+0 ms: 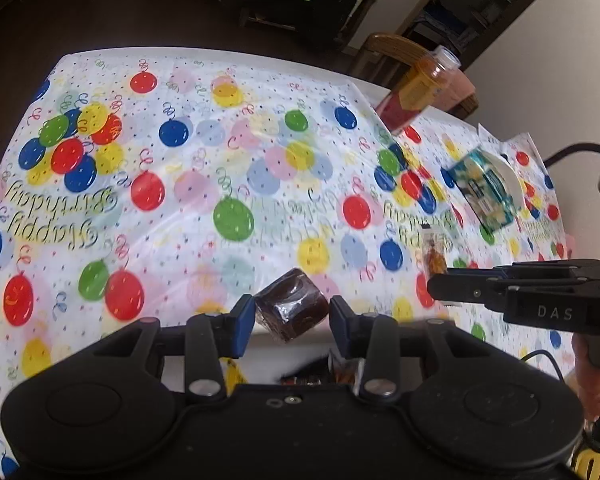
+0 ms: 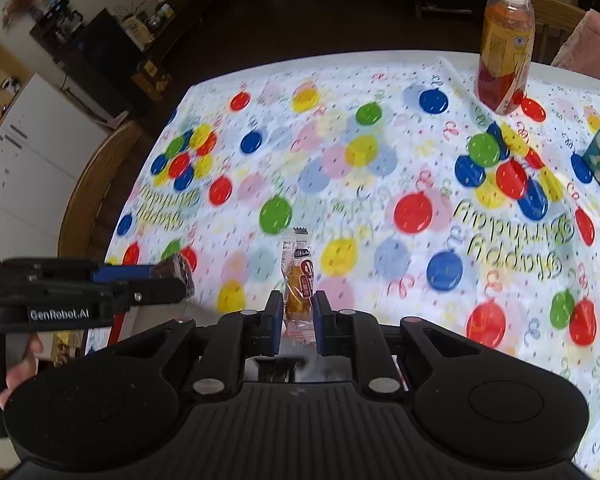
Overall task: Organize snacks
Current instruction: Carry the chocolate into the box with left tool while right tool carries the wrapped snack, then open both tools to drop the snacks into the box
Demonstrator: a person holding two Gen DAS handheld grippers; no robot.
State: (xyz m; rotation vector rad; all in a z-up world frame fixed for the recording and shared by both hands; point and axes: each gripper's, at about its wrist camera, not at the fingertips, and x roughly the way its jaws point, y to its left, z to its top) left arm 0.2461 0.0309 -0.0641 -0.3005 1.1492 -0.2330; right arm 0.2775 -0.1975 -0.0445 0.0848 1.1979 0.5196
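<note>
Blue-padded fingers on our left gripper [image 1: 292, 314] clamp a wrapped brown cake [image 1: 291, 307] across its sides, lifted clear of the balloon-print tablecloth [image 1: 188, 200] so it can travel without dragging. Our right gripper [image 2: 297, 314] pinches an orange snack packet [image 2: 299, 288] near its lower end, leaving the sealed top pointing forward and free. We judge both items are in transit toward a collection point; a white container edge shows just below the left fingers, but we cannot tell its contents clearly. An orange drink bottle [image 2: 505, 46] and a teal snack box [image 1: 485, 192] stand well apart at the far side, not yet handled.
</note>
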